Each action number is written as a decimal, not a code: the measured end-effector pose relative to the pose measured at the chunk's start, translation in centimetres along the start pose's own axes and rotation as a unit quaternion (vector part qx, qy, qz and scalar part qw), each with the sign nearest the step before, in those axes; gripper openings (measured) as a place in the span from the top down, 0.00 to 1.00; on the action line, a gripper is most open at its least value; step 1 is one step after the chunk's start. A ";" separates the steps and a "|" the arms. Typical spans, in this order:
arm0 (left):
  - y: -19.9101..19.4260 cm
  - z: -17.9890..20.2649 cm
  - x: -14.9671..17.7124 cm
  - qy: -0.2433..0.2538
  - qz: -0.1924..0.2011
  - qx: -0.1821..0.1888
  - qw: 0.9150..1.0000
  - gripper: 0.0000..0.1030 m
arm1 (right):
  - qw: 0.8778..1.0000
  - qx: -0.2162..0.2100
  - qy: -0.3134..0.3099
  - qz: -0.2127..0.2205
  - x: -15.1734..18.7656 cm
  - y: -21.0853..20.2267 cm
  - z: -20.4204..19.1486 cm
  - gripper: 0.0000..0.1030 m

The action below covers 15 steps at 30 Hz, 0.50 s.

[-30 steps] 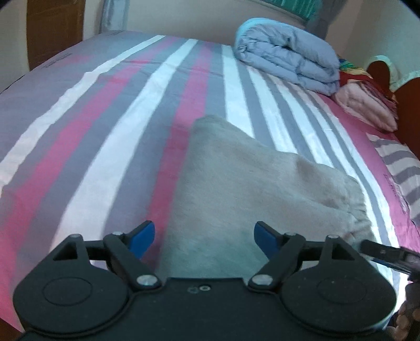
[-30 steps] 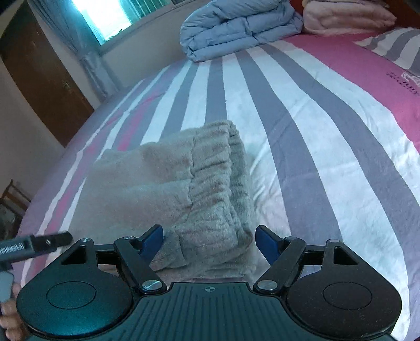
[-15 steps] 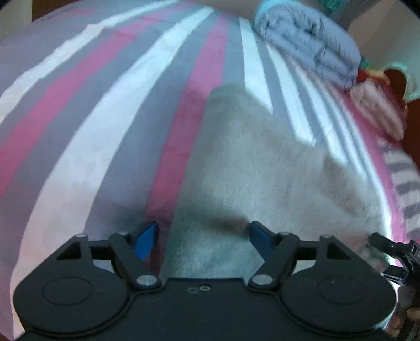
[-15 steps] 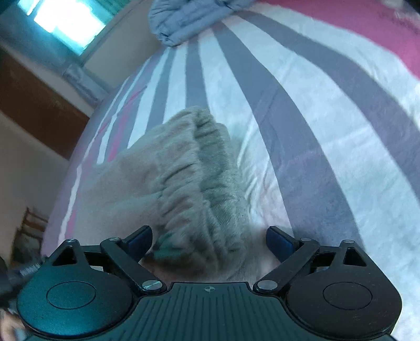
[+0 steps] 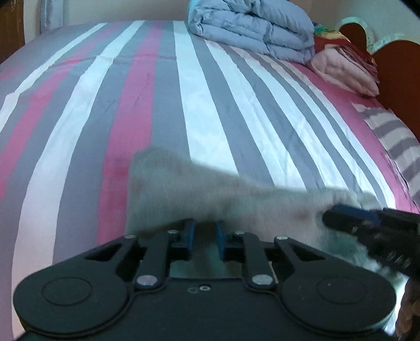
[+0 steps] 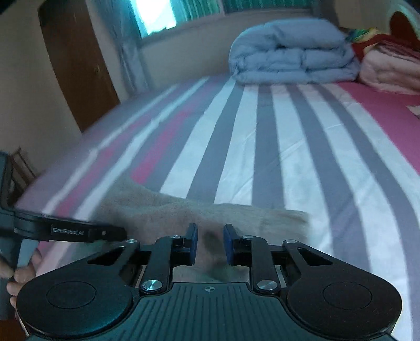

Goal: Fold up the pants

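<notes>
The grey-beige fleecy pants [image 5: 183, 188] lie folded on the striped bed, blurred by motion. My left gripper [image 5: 205, 233] is shut on their near edge, with fabric pinched between the blue pads. My right gripper [image 6: 210, 240] is closing its jaws on the near edge of the pants [image 6: 162, 209] further right, and a dark crease of fabric sits between its pads. Each gripper shows in the other's view: the right gripper's tip [image 5: 341, 212] at the pants' right end, the left gripper's arm [image 6: 78, 232] at the left.
A folded blue duvet [image 5: 252, 26] and a pink blanket [image 5: 344, 70] lie at the far end by the wooden headboard [image 5: 399, 68]. Striped sheet [image 5: 105, 105] stretches beyond the pants. A brown door [image 6: 76, 65] and a window [image 6: 155, 13] are to the left. A hand [image 6: 23, 275] holds the left gripper.
Both grippers' jaws went from wide open to nearly together on the pants' near edge. Both views now take in more of the bed beyond, and the pants sit lower in them.
</notes>
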<state>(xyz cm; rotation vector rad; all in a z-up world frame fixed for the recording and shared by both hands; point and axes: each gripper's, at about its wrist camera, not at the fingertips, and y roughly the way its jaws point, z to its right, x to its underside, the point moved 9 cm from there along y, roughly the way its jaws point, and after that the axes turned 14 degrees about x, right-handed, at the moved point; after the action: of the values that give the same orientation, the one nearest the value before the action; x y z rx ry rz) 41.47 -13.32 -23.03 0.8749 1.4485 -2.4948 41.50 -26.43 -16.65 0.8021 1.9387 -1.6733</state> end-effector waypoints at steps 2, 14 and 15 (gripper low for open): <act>0.9 -1.5 -1.3 -0.026 0.012 -0.006 1.000 1.00 | 0.999 0.023 -0.027 -0.001 -0.5 2.3 0.1 0.86; -3.8 -6.0 -1.8 -0.081 0.075 -0.054 0.992 0.91 | 1.000 0.014 -0.004 -0.020 1.8 1.5 4.8 1.00; -4.4 -5.7 -0.7 -0.078 0.059 -0.044 0.994 0.87 | 1.000 0.008 0.005 -0.018 1.9 0.6 5.1 1.00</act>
<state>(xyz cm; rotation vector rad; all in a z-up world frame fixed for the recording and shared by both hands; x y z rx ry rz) 42.74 -6.37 -21.47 0.7114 1.4014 -2.3363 40.34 -31.17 -19.16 0.7878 1.9599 -1.7123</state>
